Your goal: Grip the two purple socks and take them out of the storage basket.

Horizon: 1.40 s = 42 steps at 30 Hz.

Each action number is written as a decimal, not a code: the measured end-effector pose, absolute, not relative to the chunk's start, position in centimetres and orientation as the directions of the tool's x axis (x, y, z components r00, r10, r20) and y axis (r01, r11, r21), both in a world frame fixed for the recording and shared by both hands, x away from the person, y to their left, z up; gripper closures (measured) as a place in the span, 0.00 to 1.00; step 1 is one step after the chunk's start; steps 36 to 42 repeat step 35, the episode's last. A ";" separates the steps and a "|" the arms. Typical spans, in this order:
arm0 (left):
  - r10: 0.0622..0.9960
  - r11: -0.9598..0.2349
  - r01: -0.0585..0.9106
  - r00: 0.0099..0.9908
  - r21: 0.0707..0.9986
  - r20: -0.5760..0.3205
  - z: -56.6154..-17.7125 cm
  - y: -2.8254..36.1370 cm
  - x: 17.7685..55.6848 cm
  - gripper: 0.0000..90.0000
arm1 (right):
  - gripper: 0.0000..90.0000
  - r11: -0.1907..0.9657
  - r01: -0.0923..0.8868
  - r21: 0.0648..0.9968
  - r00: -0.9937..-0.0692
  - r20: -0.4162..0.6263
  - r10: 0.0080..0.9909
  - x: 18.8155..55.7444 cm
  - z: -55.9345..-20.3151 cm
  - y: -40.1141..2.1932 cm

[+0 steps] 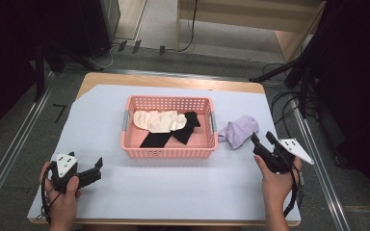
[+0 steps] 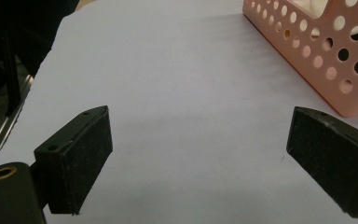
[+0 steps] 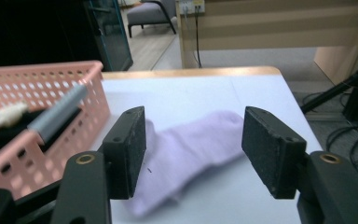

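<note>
A pink perforated basket (image 1: 169, 153) stands mid-table with a cream sock (image 1: 157, 120) and a black sock (image 1: 183, 129) inside. To its right a lilac sock (image 1: 238, 131) lies on the pale sheet, also seen as the lilac sock (image 3: 191, 149) beyond my right jaws. My right gripper (image 1: 261, 139) points at it from the near right, open, with nothing between its pads; in its own view the right gripper (image 3: 193, 149) frames the sock. My left gripper (image 1: 96, 166) rests at the near left, wide open over bare sheet, as the left gripper (image 2: 200, 163) shows.
The basket's corner (image 2: 317, 56) rises just right of my left jaws, and its grey handle (image 3: 56, 116) sits left of my right jaws. The table's right edge runs close beside the lilac sock. Cables and stands lie on the floor around the table.
</note>
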<state>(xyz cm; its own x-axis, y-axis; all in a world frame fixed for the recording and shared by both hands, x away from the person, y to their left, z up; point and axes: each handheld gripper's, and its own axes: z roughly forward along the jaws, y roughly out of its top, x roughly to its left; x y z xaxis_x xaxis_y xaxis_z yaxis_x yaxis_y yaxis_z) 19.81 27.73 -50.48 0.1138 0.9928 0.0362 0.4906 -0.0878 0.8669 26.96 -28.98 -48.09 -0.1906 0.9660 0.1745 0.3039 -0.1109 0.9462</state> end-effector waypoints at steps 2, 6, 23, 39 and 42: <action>0.993 -0.091 0.491 0.114 0.867 0.040 -50.5 27.7 19.8 0.09 | 0.45 -0.107 0.316 0.943 -0.185 0.171 0.968 26.2 -48.7 -29.7; 0.993 -0.095 0.487 0.111 0.868 0.047 -50.5 27.6 19.8 0.08 | 0.40 -0.098 0.309 0.946 -0.188 0.162 0.969 24.6 -49.6 -30.8; 0.992 -0.103 0.478 0.108 0.873 0.058 -50.5 27.5 19.7 0.09 | 0.16 -0.126 0.380 0.916 -0.185 0.209 0.960 18.8 -52.4 -34.8; 0.992 -0.111 0.505 0.109 0.856 0.065 -50.5 27.5 19.9 0.08 | 0.16 -0.161 0.368 0.916 -0.138 0.225 0.964 17.7 -52.7 -35.6; 0.992 -0.111 0.505 0.109 0.856 0.065 -50.5 27.5 19.9 0.08 | 0.16 -0.161 0.368 0.916 -0.138 0.225 0.964 17.7 -52.7 -35.6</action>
